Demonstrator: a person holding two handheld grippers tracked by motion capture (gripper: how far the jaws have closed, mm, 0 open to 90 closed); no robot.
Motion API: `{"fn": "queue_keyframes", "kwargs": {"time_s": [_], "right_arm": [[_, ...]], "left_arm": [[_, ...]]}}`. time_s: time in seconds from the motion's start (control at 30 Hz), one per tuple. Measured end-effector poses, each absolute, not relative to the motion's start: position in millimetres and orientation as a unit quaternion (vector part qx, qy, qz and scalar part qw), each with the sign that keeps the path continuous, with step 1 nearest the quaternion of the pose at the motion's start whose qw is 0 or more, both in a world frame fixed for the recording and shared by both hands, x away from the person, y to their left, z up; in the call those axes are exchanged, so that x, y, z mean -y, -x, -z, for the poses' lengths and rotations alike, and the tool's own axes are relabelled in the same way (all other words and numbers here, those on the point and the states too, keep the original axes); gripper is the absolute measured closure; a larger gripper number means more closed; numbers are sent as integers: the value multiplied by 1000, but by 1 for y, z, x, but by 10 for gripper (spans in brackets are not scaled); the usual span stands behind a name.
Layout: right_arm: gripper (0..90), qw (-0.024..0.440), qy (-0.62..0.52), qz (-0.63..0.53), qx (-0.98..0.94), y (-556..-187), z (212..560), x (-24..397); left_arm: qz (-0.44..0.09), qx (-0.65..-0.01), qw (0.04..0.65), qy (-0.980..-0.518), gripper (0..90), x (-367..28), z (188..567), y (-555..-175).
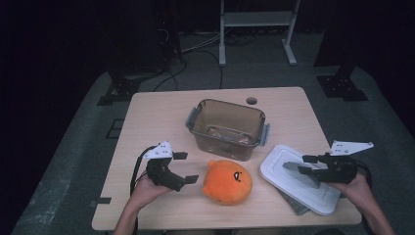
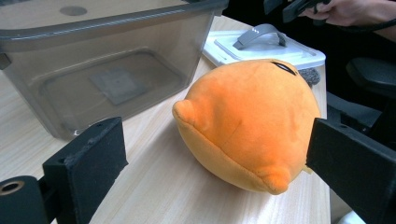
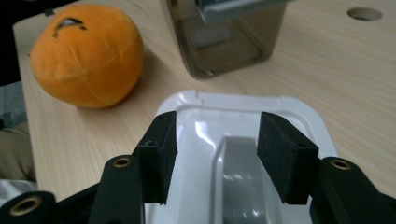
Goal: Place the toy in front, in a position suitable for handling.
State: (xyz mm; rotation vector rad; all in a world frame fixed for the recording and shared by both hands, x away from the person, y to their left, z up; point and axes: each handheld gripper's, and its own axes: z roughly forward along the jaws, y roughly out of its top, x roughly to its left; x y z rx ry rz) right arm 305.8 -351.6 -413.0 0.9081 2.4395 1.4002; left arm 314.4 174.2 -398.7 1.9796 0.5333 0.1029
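Note:
An orange plush toy (image 1: 227, 182) (image 2: 247, 121) (image 3: 86, 53) lies on the wooden table (image 1: 161, 117), in front of a clear brown plastic container (image 1: 227, 128) (image 2: 107, 70) (image 3: 229, 32). My left gripper (image 1: 187, 167) (image 2: 219, 154) is open wide just left of the plush, its pads apart from it. A white lid (image 1: 293, 188) (image 2: 299, 53) (image 3: 299, 112) with a grey handle (image 1: 301, 171) (image 2: 259, 35) (image 3: 247, 186) lies at the right. Just above that handle my right gripper (image 1: 306, 164) (image 3: 217, 140) is open, its pads to either side and not pressing it.
The lid rests partly on a grey pad (image 1: 293, 204) near the table's front right edge. A round hole (image 1: 251, 101) (image 3: 364, 13) sits in the tabletop behind the container. Cables and a metal frame (image 1: 257, 22) stand on the floor beyond the table.

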Motion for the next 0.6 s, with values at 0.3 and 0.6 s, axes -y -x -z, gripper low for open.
{"fn": "queue_keyframes", "kwargs": {"time_s": [0.3,0.6], "right_arm": [[383,78,-265,-495,-824,-304,391,321],[345,57,-207,-506,-835,-302,372,277]], "left_arm": [[-45,-226,518,-824,39,-178,399,-315],[-49,-230,515,-824,39,-181,400,-315]]}}
